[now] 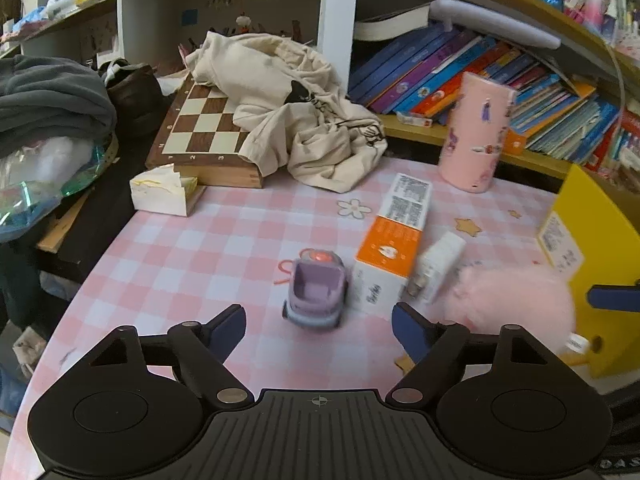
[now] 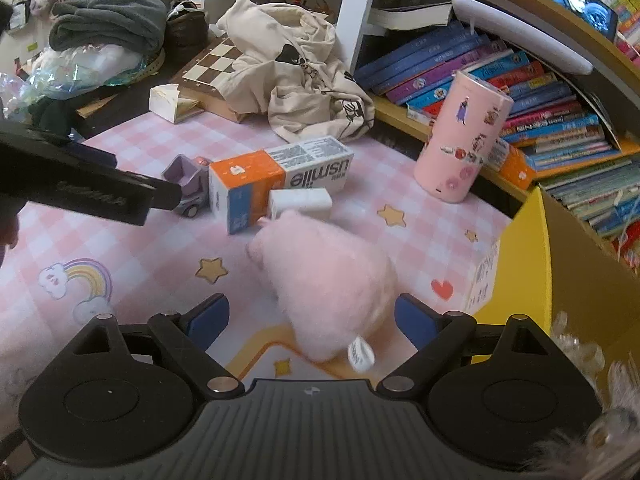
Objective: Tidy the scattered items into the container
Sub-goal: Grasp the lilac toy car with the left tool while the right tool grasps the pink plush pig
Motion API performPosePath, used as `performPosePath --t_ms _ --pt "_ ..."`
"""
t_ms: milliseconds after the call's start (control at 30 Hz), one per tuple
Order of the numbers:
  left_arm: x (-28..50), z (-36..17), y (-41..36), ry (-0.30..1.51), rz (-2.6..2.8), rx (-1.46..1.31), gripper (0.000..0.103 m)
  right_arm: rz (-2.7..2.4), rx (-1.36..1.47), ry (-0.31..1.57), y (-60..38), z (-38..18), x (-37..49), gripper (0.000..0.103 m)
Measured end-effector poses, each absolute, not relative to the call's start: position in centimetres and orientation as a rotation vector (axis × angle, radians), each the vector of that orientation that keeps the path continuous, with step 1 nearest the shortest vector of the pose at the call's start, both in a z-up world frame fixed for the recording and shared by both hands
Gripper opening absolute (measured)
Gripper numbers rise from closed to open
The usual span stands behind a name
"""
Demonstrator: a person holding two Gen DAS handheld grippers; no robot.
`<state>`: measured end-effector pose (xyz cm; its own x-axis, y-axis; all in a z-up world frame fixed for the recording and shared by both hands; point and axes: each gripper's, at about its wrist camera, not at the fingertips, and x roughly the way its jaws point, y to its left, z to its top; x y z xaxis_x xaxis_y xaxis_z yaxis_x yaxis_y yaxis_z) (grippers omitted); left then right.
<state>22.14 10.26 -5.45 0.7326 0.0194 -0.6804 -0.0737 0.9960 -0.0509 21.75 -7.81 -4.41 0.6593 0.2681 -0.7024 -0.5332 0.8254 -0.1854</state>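
Pink checked tabletop strewn with small items, bookshelves at the far side. Left gripper hovering low over the cloth, jaws apart and holding nothing, purple toy car just beyond the fingertips and roughly in line with the gap. Immediately right of the car, an orange-and-white carton lying on its side, a small white box resting against its right flank. Right gripper also spread wide, jaws untouched by anything, pink plush toy lying on the cloth between and just beyond its blue pads, white tag at the near end; no pressing contact visible. Yellow container at the right edge, near the plush, open side hard to make out. Tall pink patterned cylinder upright at far right, by the lower shelf of books. Chessboard at far left, partly draped by a cream garment, with a torn cream box just in front.
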Motion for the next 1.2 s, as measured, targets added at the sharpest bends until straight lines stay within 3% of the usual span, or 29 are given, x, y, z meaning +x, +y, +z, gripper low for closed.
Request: performPosePath --t_ms 200,567,800,933,1067,1200 --pt "24.6 -7.1 10.2 0.792 0.071 -0.034 0.067 0.470 -0.422 0.752 -7.4 -5.3 23.7 0.090" --pt "26.7 -8.8 10.2 0.815 0.074 0.032 0.066 0.453 -0.436 0.755 -6.7 -6.4 25.6 0.089" --pt "27.2 -9.4 10.5 0.826 0.046 0.008 0.057 0.434 -0.438 0.782 -6.0 -7.1 26.7 0.090" --pt "27.2 -9.4 10.3 0.816 0.017 0.014 0.041 0.430 -0.436 0.776 -6.0 -7.1 26.6 0.081" --pt "26.9 -9.2 10.4 0.828 0.012 -0.008 0.041 0.429 -0.423 0.778 -6.3 -6.8 26.5 0.069" --pt "25.6 -8.8 10.9 0.834 0.006 -0.050 0.041 0.441 -0.390 0.791 -6.8 -6.4 26.0 0.064"
